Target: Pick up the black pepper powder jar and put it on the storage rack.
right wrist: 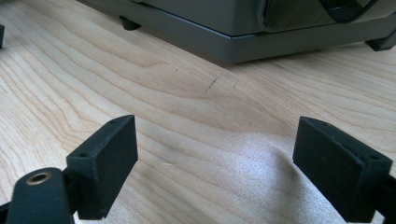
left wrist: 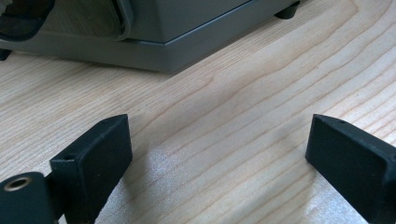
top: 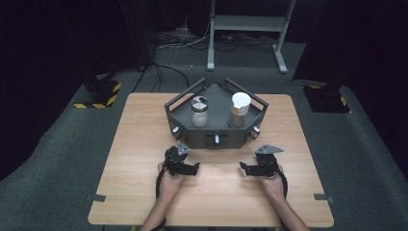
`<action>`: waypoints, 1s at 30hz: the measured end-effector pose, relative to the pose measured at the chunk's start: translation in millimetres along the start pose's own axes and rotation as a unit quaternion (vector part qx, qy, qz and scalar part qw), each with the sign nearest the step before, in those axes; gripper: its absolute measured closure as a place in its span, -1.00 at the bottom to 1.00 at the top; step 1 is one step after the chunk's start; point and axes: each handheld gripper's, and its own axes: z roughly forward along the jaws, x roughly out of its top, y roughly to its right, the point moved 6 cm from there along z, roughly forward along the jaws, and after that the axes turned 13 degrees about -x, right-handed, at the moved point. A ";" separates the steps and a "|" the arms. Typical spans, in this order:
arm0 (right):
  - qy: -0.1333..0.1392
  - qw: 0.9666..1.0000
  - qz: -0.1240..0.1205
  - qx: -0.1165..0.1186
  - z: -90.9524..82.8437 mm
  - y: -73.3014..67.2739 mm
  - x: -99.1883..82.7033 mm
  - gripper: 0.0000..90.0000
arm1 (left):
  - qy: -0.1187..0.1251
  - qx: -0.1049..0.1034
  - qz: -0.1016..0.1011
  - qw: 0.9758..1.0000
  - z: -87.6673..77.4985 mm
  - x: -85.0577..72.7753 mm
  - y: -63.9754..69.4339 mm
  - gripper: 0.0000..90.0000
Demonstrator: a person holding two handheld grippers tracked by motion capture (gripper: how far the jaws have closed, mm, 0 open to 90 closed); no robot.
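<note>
- On the counter (top: pixel 144 144), near edge: my left tongs (top: pixel 192 168), jaws spread, nothing between.
- Beside them: my right tongs (top: pixel 244 168), spread likewise, resting apart.
- Beyond both: grey tray (top: pixel 211 139) bearing glass jar (top: pixel 199 113) and white-lidded cup (top: pixel 239 109).

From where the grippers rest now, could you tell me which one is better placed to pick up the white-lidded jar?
Probably the right gripper. The white-lidded jar stands on the right side of the tray, roughly ahead of that hand; the left gripper faces the other jar. Both are open and empty.
</note>
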 end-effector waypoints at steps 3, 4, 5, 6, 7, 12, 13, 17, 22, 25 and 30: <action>-0.005 1.000 -0.002 -0.003 -0.1 -0.7 0.5 -0.70 | 0.000 0.000 0.000 1.000 0.0 0.0 0.0 -0.84; -0.006 1.000 -0.001 -0.004 -0.2 -0.9 0.6 -0.70 | 0.000 0.000 0.000 1.000 0.0 0.0 0.0 -0.84; -0.007 1.000 -0.001 -0.004 -0.2 -1.1 0.7 -0.70 | 0.000 0.000 0.000 1.000 0.0 0.0 0.0 -0.84; -0.008 1.000 -0.004 -0.006 -0.1 -1.4 1.0 -0.70 | 0.000 0.000 0.000 1.000 0.0 0.0 0.0 -0.84; -0.009 1.000 -0.005 -0.008 0.1 -1.9 1.3 -0.70 | 0.000 0.000 0.000 1.000 0.0 0.0 0.0 -0.84; -0.022 0.999 -0.021 -0.021 1.8 -7.9 4.8 -0.69 | 0.000 0.000 0.000 1.000 0.0 -0.1 0.1 -0.84; -0.022 0.999 -0.020 -0.021 1.8 -7.8 4.8 -0.69 | 0.000 0.000 0.000 1.000 0.0 0.0 0.1 -0.84; -0.022 0.999 -0.018 -0.021 1.9 -7.5 4.7 -0.69 | 0.000 0.000 0.000 1.000 0.0 -0.1 0.1 -0.84; -0.022 0.999 -0.018 -0.021 1.9 -7.7 4.6 -0.69 | 0.000 0.000 0.000 1.000 0.0 0.0 0.1 -0.84; -0.023 0.999 -0.019 -0.021 1.9 -7.6 4.7 -0.69 | 0.000 0.001 -0.001 1.000 0.0 -0.1 0.3 -0.84; -0.023 0.999 -0.018 -0.021 1.9 -7.6 4.7 -0.69 | 0.000 0.001 -0.001 1.000 0.0 -0.1 0.2 -0.84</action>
